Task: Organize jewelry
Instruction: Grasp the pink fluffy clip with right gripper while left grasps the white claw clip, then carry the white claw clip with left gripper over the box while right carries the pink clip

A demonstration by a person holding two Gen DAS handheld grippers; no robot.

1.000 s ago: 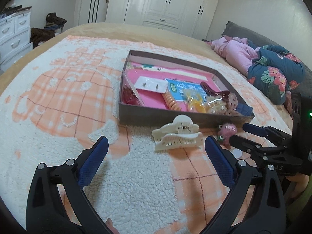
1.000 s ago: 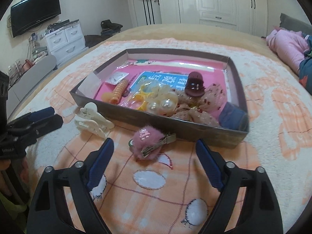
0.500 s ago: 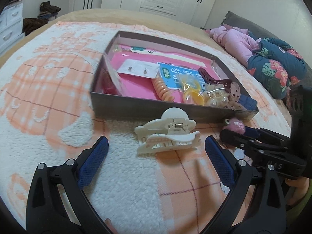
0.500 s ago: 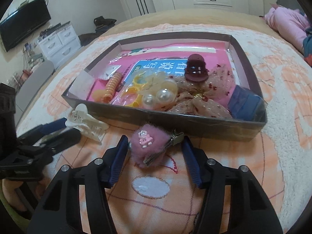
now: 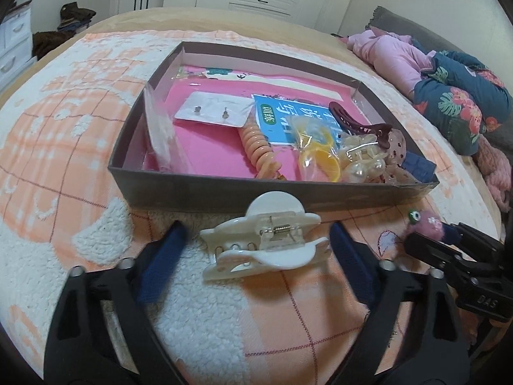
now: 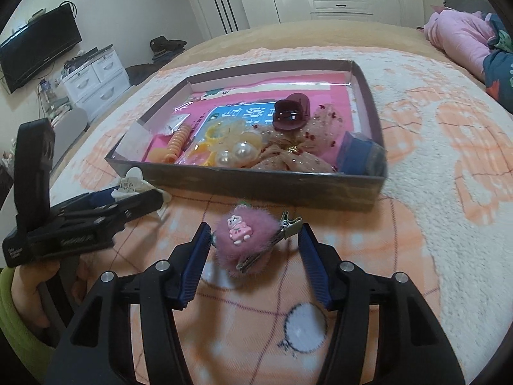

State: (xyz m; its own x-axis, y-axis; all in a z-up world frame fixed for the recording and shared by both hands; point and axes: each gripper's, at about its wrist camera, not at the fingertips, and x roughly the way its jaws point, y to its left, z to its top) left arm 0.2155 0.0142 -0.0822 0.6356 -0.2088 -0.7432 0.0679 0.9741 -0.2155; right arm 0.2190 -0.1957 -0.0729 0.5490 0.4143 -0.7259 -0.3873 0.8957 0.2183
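Shallow grey box [image 5: 179, 189] of hair accessories on fleece blanket [image 5: 64, 147].
Left gripper [image 5: 256, 240]: jaws just narrowing, astride white claw clip [image 5: 263, 240], untouched.
Right gripper [image 6: 255, 243]: jaws apart around pink fuzzy clip [image 6: 243, 237], pads clear.

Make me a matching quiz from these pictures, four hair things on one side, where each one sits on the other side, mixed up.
Things:
1. white plastic claw clip
2. fluffy pink pompom clip
3. dark red claw clip
4. orange spiral hair tie

Places:
A. in the grey cardboard box, on the glittery fabric bow
B. on the blanket, between the right tool fingers
C. in the box, beside the earring card
D. on the blanket, between the left tool fingers

Pairs: 1-D, 2-B, 3-A, 4-C
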